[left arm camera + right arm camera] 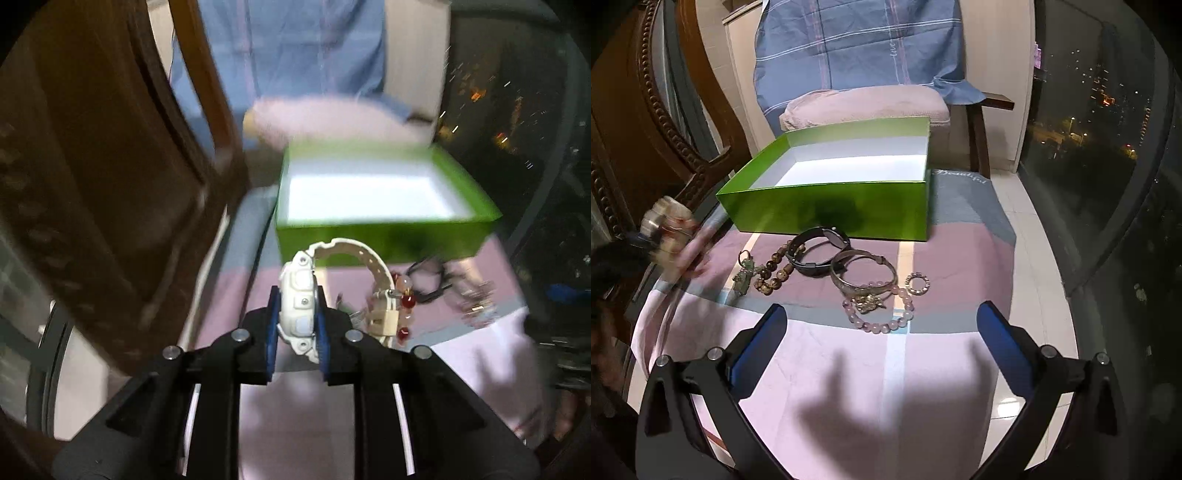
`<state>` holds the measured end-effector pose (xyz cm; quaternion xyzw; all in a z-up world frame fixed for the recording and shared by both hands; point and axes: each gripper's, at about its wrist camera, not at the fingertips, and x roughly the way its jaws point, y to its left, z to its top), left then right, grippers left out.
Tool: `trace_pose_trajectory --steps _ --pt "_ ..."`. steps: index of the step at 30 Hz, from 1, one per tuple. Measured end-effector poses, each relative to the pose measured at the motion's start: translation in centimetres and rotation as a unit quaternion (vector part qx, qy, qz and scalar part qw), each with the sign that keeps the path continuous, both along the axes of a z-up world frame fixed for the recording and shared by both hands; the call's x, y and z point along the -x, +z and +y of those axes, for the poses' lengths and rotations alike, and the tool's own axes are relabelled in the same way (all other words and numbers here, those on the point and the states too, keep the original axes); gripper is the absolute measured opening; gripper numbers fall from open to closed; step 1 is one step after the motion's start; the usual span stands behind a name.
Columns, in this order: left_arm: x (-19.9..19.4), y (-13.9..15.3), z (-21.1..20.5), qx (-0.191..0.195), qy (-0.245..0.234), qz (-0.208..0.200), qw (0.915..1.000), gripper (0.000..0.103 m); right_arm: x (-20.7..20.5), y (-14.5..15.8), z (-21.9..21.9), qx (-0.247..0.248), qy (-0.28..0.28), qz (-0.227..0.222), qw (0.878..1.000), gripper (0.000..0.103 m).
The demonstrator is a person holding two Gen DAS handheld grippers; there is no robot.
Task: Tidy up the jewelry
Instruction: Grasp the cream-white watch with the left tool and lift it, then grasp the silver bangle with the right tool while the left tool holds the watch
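Before the green box (388, 236), the left gripper (298, 325) clamps a white watch (301, 302); the right gripper (882, 343) hangs wide open over bracelets (877, 310) on the cloth (849, 369).

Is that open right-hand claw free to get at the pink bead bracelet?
Probably yes. The right gripper stands open and empty, and the pink bead bracelet lies on the cloth just ahead between its fingers, with nothing over it apart from the gold brooch resting inside its loop.
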<state>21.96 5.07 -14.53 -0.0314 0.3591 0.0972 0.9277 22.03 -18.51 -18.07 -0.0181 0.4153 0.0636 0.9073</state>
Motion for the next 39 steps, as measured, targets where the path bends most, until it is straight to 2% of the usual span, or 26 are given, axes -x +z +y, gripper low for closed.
trace_pose_trajectory --steps 2,4,7,9,11,12,13,14,15,17,18,19,20,21,22,23,25,26,28,31,33,37,38,39 --pt "1.2 1.6 -0.5 -0.018 -0.014 -0.023 0.9995 0.018 -0.1 -0.1 0.5 0.004 0.006 -0.001 1.0 0.1" --pt "2.0 2.3 -0.4 -0.012 -0.023 -0.038 0.999 0.018 -0.4 -0.4 1.1 0.008 0.011 0.0 1.0 0.1" --pt "2.1 2.1 -0.7 -0.009 -0.024 -0.037 0.999 0.017 -0.9 -0.6 1.7 0.014 0.016 0.002 1.0 0.1" --pt "2.3 1.8 -1.2 -0.025 -0.025 -0.032 0.9989 0.018 -1.2 -0.8 2.2 0.022 0.02 0.001 1.0 0.1" --pt "1.5 0.8 -1.9 -0.065 -0.032 -0.02 0.9972 0.018 -1.5 -1.0 2.6 0.031 0.02 0.003 0.999 0.1" --pt "1.3 0.3 -2.3 -0.098 -0.028 -0.012 0.9947 0.018 -1.7 -1.2 2.8 0.033 0.021 0.004 0.999 0.1" --pt "1.0 -0.3 -2.8 -0.139 -0.021 -0.006 0.9901 0.018 -1.8 -1.3 3.0 0.034 0.021 0.005 0.999 0.1" --pt "0.4 -1.4 -3.8 -0.231 0.005 0.003 0.9731 0.018 -1.9 -1.5 3.2 0.035 0.022 0.006 0.999 0.1" --pt "0.2 -1.8 -4.2 -0.273 0.014 0.003 0.962 0.018 -2.0 -1.6 3.3 0.037 0.022 0.008 0.999 0.1" --pt "-0.2 -2.0 -4.3 -0.316 0.036 -0.006 0.9481 0.018 -2.2 -1.9 3.7 0.041 0.023 0.012 0.999 0.1" --pt "-0.2 -1.9 -4.6 -0.347 0.048 -0.014 0.9366 0.018 -2.3 -2.1 3.8 0.044 0.024 0.013 0.999 0.1" --pt "0.3 -1.6 -5.3 -0.393 0.053 -0.041 0.9171 0.018 -2.3 -2.1 3.9 0.047 0.024 0.013 0.999 0.1" --pt "0.6 -1.2 -5.3 -0.39 0.049 -0.059 0.9177 0.018 -2.4 -2.1 4.0 0.05 0.025 0.012 0.998 0.1" --pt "0.5 -0.8 -4.7 -0.348 0.041 -0.054 0.935 0.018 -2.4 -2.0 4.0 0.05 0.026 0.01 0.998 0.1" --pt "0.2 -0.3 -3.2 -0.263 0.027 -0.033 0.9639 0.018 -2.4 -2.0 4.0 0.049 0.027 0.009 0.998 0.1" --pt "0.1 0.0 -1.5 -0.17 0.015 -0.02 0.9851 0.018 -2.4 -2.0 4.0 0.048 0.027 0.009 0.998 0.1" --pt "0.5 0.7 1.1 -0.041 0.004 -0.017 0.999 0.017 -2.5 -2.0 3.9 0.05 0.028 0.009 0.998 0.1" --pt "0.9 1.2 1.8 -0.011 0.001 -0.027 0.9996 0.017 -2.6 -2.0 3.9 0.051 0.03 0.008 0.998 0.1" --pt "1.6 1.5 2.2 0.016 0.0 -0.044 0.9989 0.018 -2.9 -2.1 3.7 0.049 0.033 0.011 0.998 0.097" --pt "2.0 1.1 1.7 0.051 -0.015 -0.047 0.9975 0.018 -3.7 -2.6 4.0 0.043 0.047 0.023 0.998 0.081" --pt "2.2 1.0 0.6 0.05 -0.026 -0.041 0.9976 0.018 -4.4 -3.0 4.7 0.049 0.06 0.036 0.996 0.062" --pt "2.1 1.1 -0.3 0.046 -0.041 -0.033 0.9976 0.018 -5.8 -4.3 6.0 0.062 0.082 0.057 0.993 0.04" --pt "1.9 1.2 -0.4 0.045 -0.044 -0.032 0.9975 0.018 -6.2 -4.6 6.2 0.068 0.082 0.062 0.992 0.03" --pt "2.0 1.5 -0.3 0.044 -0.044 -0.033 0.9975 0.018 -6.6 -5.0 6.2 0.071 0.08 0.07 0.992 0.013"
